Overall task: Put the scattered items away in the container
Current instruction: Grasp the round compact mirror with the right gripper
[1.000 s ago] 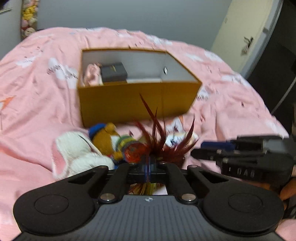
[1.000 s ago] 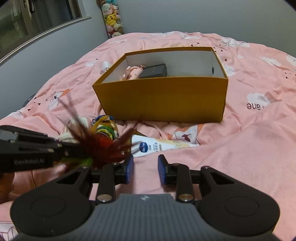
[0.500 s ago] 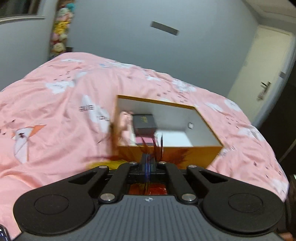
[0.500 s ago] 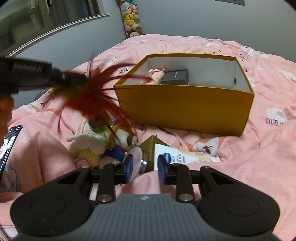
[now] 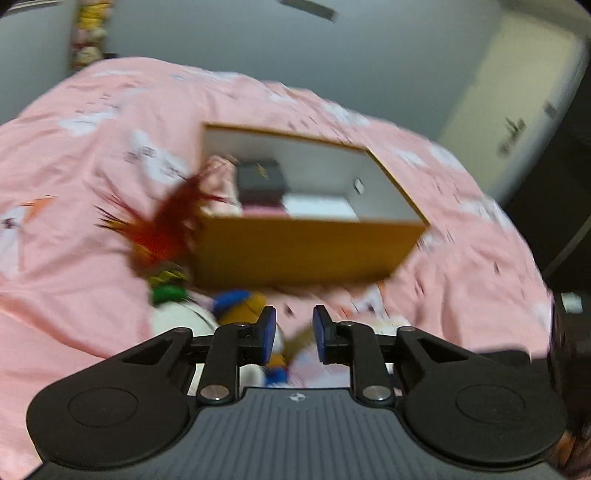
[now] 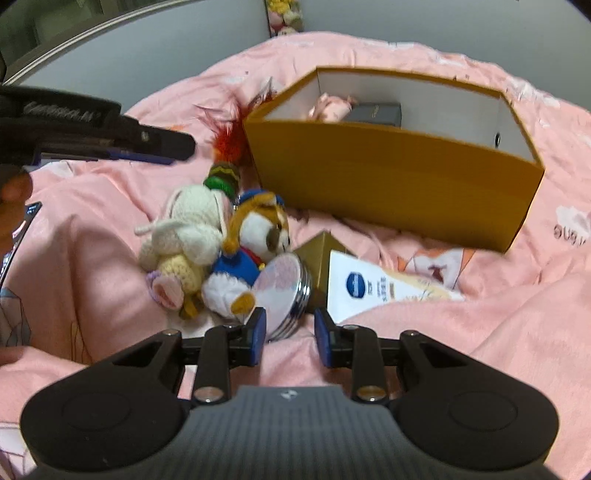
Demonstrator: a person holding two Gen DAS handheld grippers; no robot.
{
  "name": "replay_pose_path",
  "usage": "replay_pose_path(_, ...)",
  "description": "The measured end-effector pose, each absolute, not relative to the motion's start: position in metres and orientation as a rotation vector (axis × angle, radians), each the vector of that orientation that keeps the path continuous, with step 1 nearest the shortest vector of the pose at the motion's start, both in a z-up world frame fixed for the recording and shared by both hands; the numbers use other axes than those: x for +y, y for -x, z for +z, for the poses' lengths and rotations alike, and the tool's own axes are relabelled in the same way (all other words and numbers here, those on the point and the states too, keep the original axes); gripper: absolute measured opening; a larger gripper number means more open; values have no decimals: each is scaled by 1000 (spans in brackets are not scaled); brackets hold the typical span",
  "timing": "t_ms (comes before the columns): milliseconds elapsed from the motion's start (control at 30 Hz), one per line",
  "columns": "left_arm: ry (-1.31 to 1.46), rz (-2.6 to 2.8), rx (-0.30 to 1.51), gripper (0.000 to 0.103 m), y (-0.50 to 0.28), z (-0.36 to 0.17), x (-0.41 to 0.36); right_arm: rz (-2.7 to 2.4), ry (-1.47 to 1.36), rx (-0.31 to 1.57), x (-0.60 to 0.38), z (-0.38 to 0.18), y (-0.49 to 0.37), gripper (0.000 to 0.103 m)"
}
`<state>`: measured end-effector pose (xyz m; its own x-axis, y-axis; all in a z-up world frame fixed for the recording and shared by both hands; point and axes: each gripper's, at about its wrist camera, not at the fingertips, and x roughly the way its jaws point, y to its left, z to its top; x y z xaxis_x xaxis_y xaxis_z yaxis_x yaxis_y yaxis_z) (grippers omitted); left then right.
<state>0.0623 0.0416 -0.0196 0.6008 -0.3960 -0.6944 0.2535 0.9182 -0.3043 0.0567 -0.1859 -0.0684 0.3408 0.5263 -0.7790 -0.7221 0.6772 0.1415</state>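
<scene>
An open orange box point(image 5: 306, 251) point(image 6: 391, 184) stands on the pink bed, holding a dark box point(image 5: 260, 179) and a pink item point(image 6: 328, 107). A red feather toy point(image 5: 162, 225) point(image 6: 229, 142) lies outside the box's left end. My left gripper point(image 5: 289, 334) point(image 6: 181, 147) is open and empty, near the feather toy. My right gripper point(image 6: 289, 334) is open and empty, just short of a round silver tin point(image 6: 284, 291). A white plush point(image 6: 188, 229), a duck-cap plush point(image 6: 255, 236), a gold box point(image 6: 317, 254) and a white tube point(image 6: 369, 288) lie in front of the box.
A pink duvet point(image 6: 517, 314) covers the bed. A phone point(image 6: 14, 236) lies at the left edge by my hand. A door point(image 5: 509, 92) is at the right. A stack of plush toys point(image 6: 284, 14) hangs on the far wall.
My left gripper has opened and let go of the feather toy, which now lies beside the box's left end. My right gripper has moved closer to the silver tin.
</scene>
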Motion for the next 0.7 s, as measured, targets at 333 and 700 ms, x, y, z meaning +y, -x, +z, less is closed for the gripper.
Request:
replay_pose_path(333,109,-408,966,30,-63,-46,27,843,142,988,-188,-83,-71,32)
replay_pose_path(700,81,-388,973,33,-64,-47,26,845,56,1021,-181,-89,-84,22)
